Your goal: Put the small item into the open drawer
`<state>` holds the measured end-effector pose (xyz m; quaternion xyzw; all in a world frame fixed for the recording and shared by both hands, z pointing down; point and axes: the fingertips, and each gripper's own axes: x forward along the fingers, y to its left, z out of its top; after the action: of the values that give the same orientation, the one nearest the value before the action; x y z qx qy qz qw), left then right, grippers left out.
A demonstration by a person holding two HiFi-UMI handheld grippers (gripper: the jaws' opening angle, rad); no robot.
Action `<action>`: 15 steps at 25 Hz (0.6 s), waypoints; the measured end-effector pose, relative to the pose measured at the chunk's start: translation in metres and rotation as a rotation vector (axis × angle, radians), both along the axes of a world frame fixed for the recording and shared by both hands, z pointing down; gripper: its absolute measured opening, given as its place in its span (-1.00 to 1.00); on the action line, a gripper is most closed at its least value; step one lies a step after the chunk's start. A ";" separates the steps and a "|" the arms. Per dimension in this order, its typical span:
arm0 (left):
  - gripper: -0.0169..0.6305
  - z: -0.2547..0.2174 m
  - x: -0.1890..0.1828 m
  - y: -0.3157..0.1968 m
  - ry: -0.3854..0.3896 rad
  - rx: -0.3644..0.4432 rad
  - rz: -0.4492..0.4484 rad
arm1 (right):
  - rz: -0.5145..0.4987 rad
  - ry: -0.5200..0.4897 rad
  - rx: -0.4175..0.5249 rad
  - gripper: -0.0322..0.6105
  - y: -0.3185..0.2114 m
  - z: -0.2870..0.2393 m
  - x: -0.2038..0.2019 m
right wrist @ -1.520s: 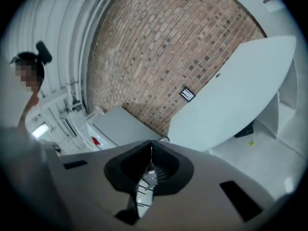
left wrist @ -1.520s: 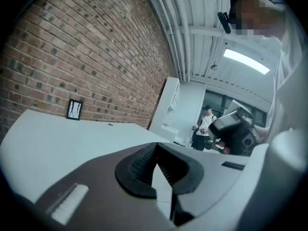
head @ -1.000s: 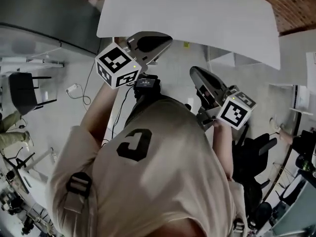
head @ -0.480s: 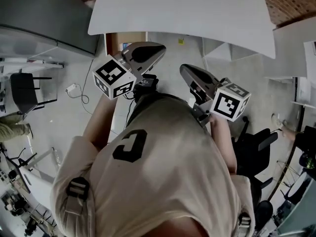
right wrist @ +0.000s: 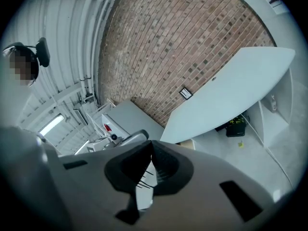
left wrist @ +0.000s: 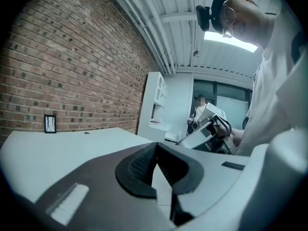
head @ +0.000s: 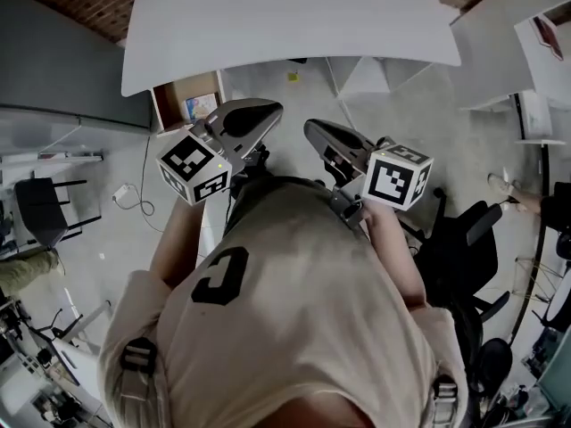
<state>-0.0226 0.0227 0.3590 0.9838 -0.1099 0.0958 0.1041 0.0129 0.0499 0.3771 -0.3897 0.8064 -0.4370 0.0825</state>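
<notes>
Both grippers are held up in front of the person's chest, short of the white table (head: 285, 20). My left gripper (head: 260, 111) is shut with nothing between its jaws, and in its own view the pads (left wrist: 144, 160) meet at the tip. My right gripper (head: 314, 132) also has its jaws together and holds nothing. Under the table's left end an open wooden compartment (head: 171, 105) shows, with a small light object inside. I cannot make out any small item in either gripper.
A brick wall (left wrist: 62, 57) runs behind the table. White shelves (head: 384, 83) stand under the table's right side, and a small yellow bit (head: 293, 77) lies on the floor. A black office chair (head: 464, 248) is at the right and a cable (head: 134, 190) at the left.
The head view has swung so the table sits lower and further left. The wooden compartment has come into view. Both grippers have drawn closer together and stay shut.
</notes>
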 end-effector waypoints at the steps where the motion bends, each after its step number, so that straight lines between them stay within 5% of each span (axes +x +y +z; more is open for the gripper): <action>1: -0.93 0.001 0.011 0.007 -0.004 0.000 -0.001 | 0.004 0.000 0.004 -0.89 0.007 0.001 0.011; 7: -0.93 0.001 0.021 0.014 -0.039 -0.005 -0.046 | -0.038 -0.047 0.009 -0.89 0.027 0.003 0.026; 15: -0.93 0.016 -0.019 0.025 -0.054 -0.070 -0.171 | -0.157 -0.086 -0.022 -0.88 0.038 0.017 -0.004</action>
<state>-0.0420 0.0474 0.3751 0.9637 -0.1928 0.1169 0.1433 0.0085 0.0875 0.3942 -0.3070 0.8253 -0.4675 0.0784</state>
